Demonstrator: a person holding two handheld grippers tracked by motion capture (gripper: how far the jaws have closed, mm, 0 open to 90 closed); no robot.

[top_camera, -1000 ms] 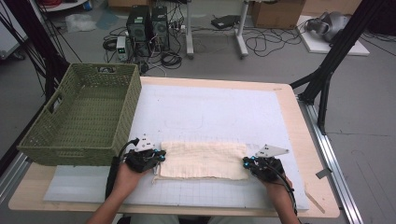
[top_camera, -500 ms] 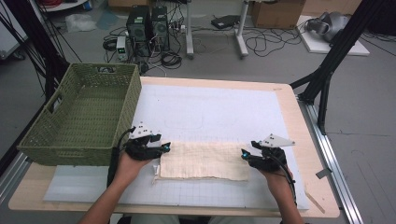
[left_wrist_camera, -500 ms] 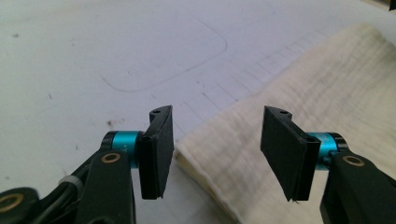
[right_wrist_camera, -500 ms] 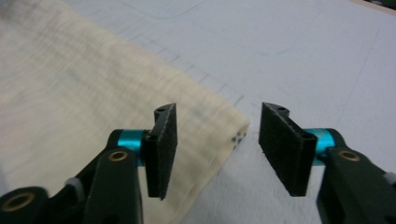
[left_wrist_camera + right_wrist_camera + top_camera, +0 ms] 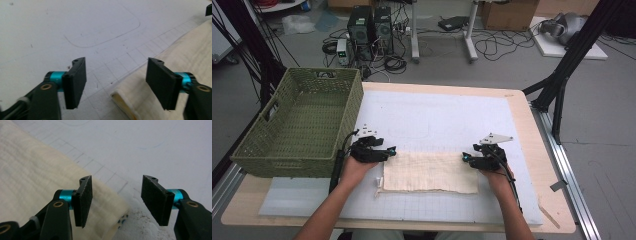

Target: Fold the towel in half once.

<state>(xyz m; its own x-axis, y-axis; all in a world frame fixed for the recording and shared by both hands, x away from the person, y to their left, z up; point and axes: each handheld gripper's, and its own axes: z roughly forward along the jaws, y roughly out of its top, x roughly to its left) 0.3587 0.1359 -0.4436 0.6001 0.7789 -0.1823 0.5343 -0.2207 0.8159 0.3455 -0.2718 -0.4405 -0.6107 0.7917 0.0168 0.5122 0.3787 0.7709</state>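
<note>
Cloth (image 5: 430, 171) lies folded flat on the mat (image 5: 432, 120).
My left claw (image 5: 388, 151) has just spread wider at its far left corner; my right claw (image 5: 466, 158) gapes empty at its far right corner.

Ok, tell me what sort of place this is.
Probably a lab or workshop set up for recording. A wooden table carries a gridded white mat with a folded cloth, while computer towers and loose cables sit on the grey floor behind.

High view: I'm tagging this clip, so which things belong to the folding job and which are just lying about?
In the job:
folded cream cloth
left gripper
right gripper
white mat

Lying about:
green basket
computer towers
floor cables
</note>
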